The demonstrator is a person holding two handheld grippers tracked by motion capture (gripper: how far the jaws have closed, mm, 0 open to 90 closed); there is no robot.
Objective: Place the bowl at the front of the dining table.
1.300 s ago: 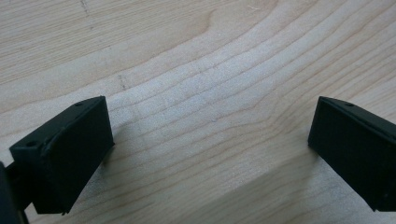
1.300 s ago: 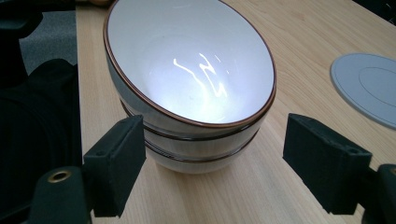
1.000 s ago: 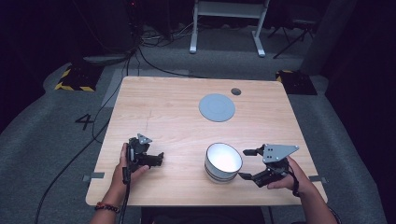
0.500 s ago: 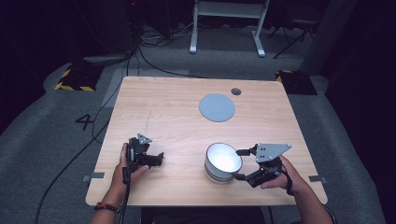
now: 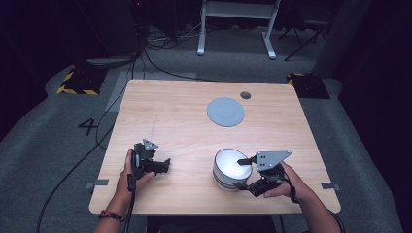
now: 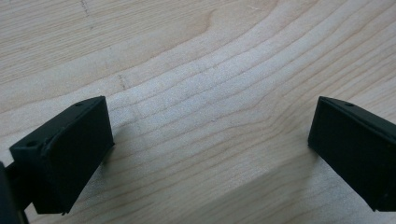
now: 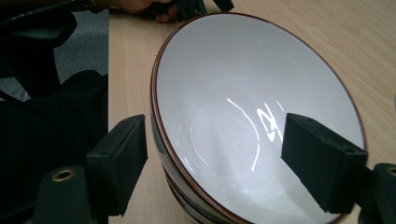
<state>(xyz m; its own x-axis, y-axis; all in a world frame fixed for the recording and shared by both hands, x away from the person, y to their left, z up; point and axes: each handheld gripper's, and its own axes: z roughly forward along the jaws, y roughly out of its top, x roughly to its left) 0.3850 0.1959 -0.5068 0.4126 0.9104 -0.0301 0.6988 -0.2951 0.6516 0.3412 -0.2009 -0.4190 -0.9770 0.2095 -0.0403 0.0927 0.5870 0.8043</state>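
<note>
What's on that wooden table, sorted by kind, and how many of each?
Bowls: 1, white inside
Grey discs: 1
Small dark round spots: 1, near the far edge; too small to tell what it is
Hand-held tools: 2, left tool and right tool
Total: 5

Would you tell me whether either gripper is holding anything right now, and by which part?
Nothing is held. The right gripper is open astride the bowl's rim, not clamped; the left gripper is open over bare table.
</note>
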